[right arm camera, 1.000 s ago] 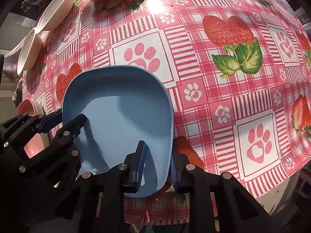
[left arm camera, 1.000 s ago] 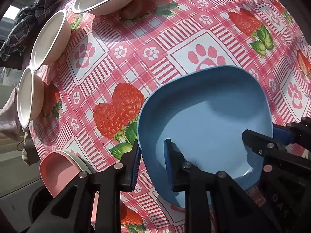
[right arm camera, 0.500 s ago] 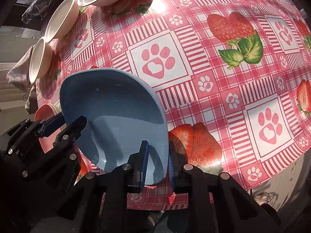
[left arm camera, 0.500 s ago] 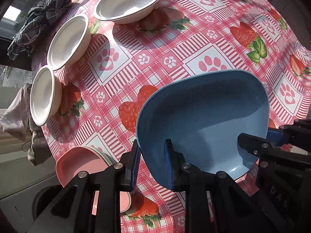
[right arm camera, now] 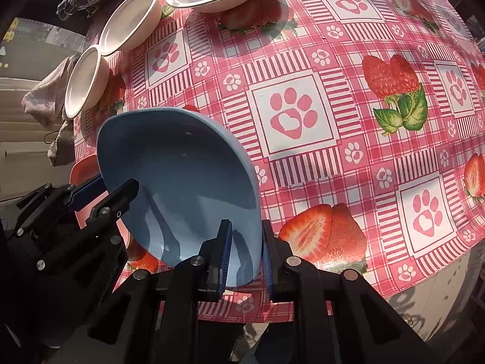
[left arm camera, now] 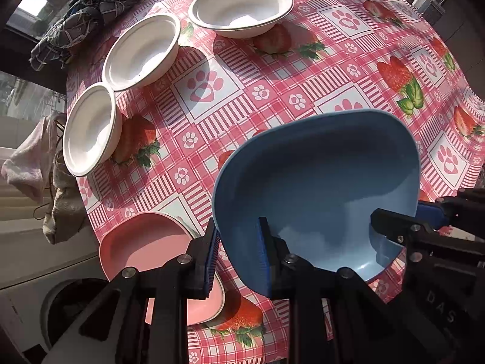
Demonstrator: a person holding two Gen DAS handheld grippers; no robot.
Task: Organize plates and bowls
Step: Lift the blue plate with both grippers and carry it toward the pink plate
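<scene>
A blue squarish plate (left arm camera: pixel 318 188) is held in the air above the table, tilted. My left gripper (left arm camera: pixel 238 256) is shut on its left rim. My right gripper (right arm camera: pixel 245 257) is shut on its right rim; it also shows at the right of the left wrist view (left arm camera: pixel 403 218). The plate shows in the right wrist view (right arm camera: pixel 178 182) too. A pink plate (left arm camera: pixel 145 248) on a stack sits at the table's near left edge, below the left gripper. Three white bowls (left arm camera: pixel 91 127), (left arm camera: pixel 142 50), (left arm camera: pixel 241 7) line the far left edge.
The round table has a pink strawberry and paw-print tablecloth (left arm camera: pixel 272 91). A dark checked cloth bundle (left arm camera: pixel 85 15) lies behind the bowls. Rags (left arm camera: pixel 30 157) hang off the left edge. A washing machine (left arm camera: pixel 36 288) stands below left.
Both grippers have lifted the blue plate off the table and drawn it back and up, tilting it. More of the table, the bowls and the pink plate has come into view.
</scene>
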